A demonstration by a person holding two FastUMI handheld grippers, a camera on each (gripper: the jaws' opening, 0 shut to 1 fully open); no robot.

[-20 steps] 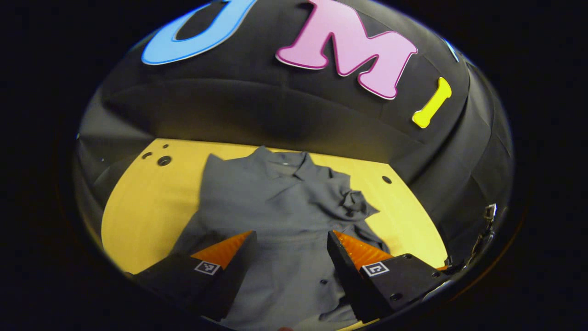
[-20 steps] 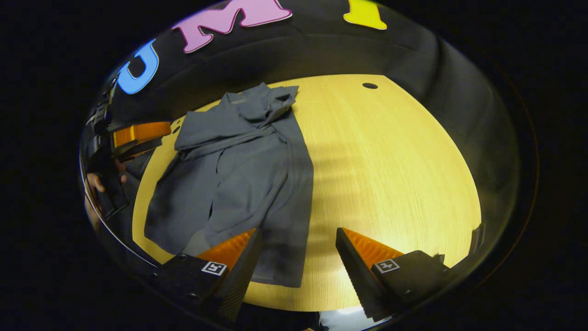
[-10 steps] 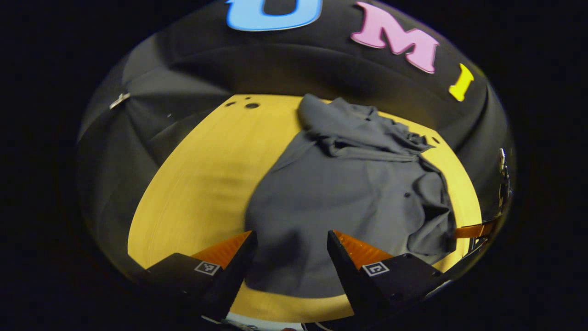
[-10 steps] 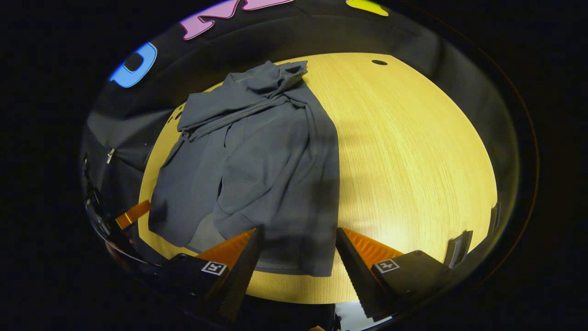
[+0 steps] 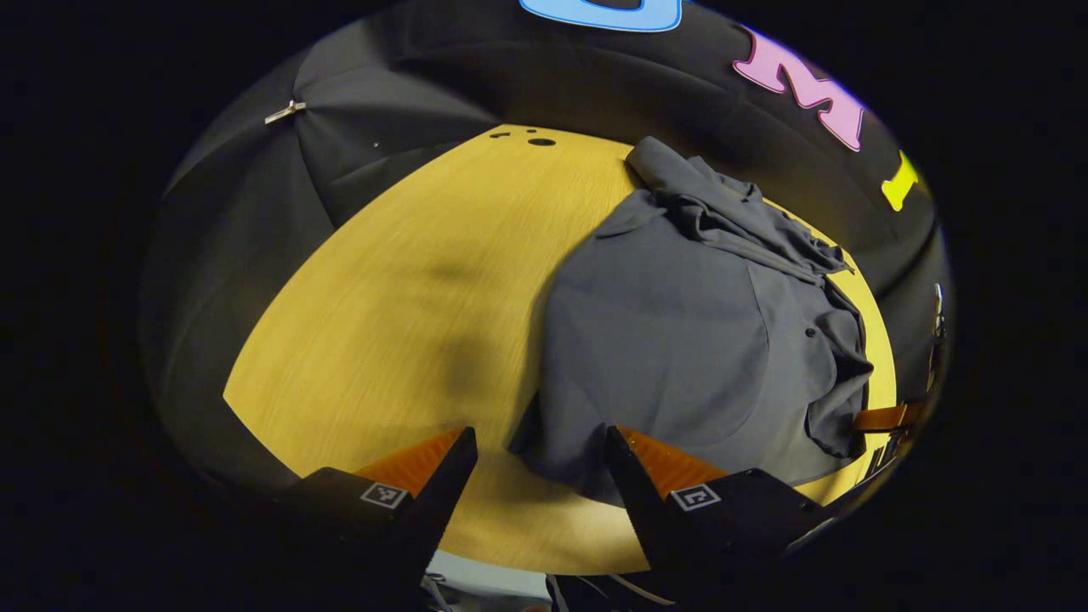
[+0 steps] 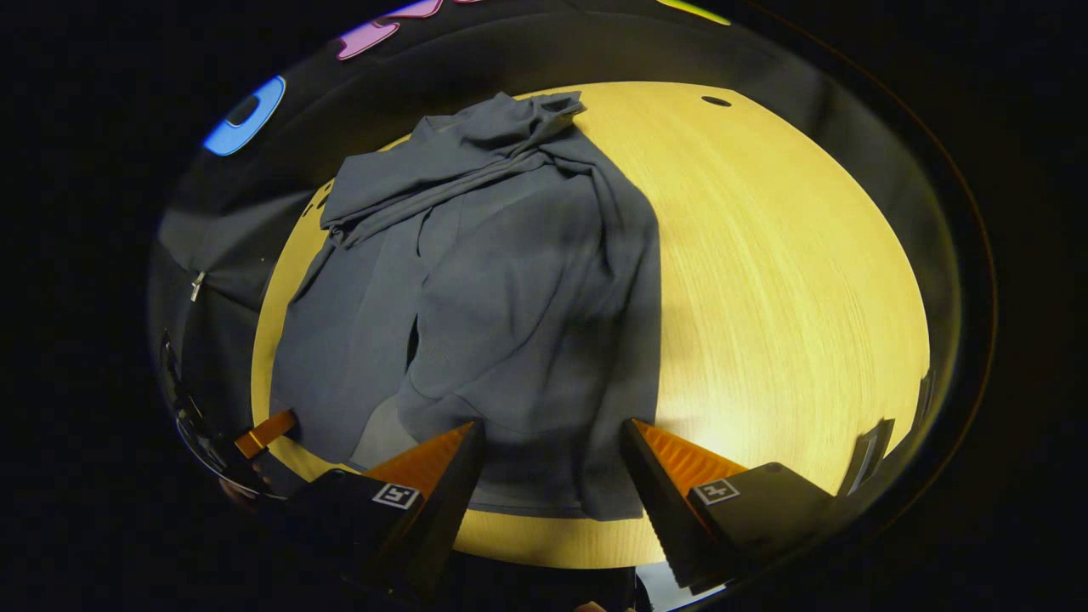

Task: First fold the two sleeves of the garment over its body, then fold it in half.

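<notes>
With sleeves folded over the shirt (image 6: 510,280), both grippers (image 5: 537,442) (image 6: 551,438) are held released by its hem on the tabletop (image 6: 782,280), presumably for halving.

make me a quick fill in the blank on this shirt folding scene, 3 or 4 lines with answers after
1. The grey garment lies on a ____ table.
2. Both sleeves lie folded over the garment's ____.
3. The right gripper has its fingers ____, holding nothing.
4. The left gripper hovers over the garment's bottom ____.

Answers: wooden; body; open; corner
</notes>
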